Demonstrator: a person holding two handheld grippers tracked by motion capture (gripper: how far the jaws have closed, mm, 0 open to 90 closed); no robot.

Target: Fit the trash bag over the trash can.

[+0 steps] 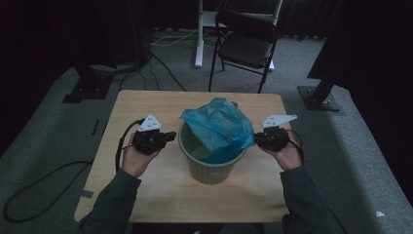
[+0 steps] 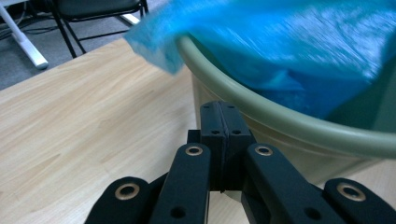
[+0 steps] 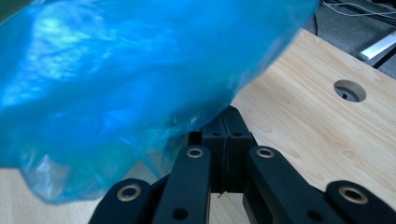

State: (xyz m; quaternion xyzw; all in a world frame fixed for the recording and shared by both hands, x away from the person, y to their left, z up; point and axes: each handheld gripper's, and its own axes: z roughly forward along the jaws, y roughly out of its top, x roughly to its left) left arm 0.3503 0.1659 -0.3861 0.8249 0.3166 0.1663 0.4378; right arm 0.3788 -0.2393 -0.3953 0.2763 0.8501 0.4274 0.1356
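Blue bag [image 1: 218,127] hiding much of green bin [image 1: 210,170]; right gripper [image 3: 224,119] fingers closed on its film, left gripper [image 2: 224,114] closed empty.

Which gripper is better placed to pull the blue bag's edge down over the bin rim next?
Probably right. The right gripper is shut at the blue bag where it overhangs the green bin. The left gripper is shut beside bare rim, with the bag's edge farther off.

A curtained recording studio: black drapes [image 1: 44,34], stand bases [image 1: 319,100], floor cables [image 1: 165,73], folding chair [image 1: 246,41], grey carpet [image 1: 58,126].
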